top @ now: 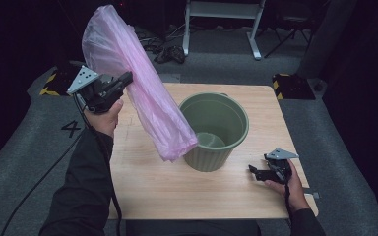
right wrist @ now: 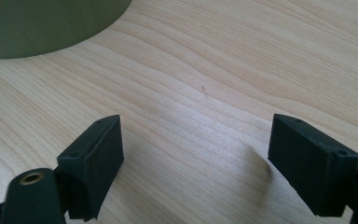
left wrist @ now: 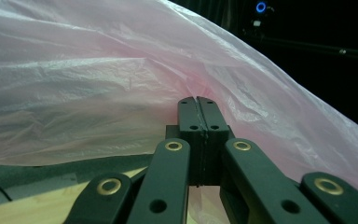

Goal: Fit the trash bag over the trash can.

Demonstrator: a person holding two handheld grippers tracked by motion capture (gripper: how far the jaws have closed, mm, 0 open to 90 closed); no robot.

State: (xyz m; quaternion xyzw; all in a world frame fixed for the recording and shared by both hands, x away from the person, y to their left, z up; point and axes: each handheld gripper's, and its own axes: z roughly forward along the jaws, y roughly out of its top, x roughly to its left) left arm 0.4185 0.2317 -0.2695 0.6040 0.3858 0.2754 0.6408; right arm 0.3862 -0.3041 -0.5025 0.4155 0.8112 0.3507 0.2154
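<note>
A pink plastic bag (top: 138,83) hangs in the air over the table's left half, its lower end beside the green bucket (top: 215,130). My left gripper (top: 127,78) is raised and shut on the bag's side; in the left gripper view the jaws meet on the pink film (left wrist: 121,84) at my left gripper (left wrist: 198,100). My right gripper (top: 255,172) rests low on the table to the right of the bucket. It stands open with bare wood between its jaws (right wrist: 196,144). The bucket's olive wall (right wrist: 42,23) lies ahead of it to the left.
The wooden table (top: 177,191) ends close to the right hand. Beyond it is grey carpet, a white desk frame (top: 221,19), cables on the floor and two yellow-black marked blocks (top: 293,83).
</note>
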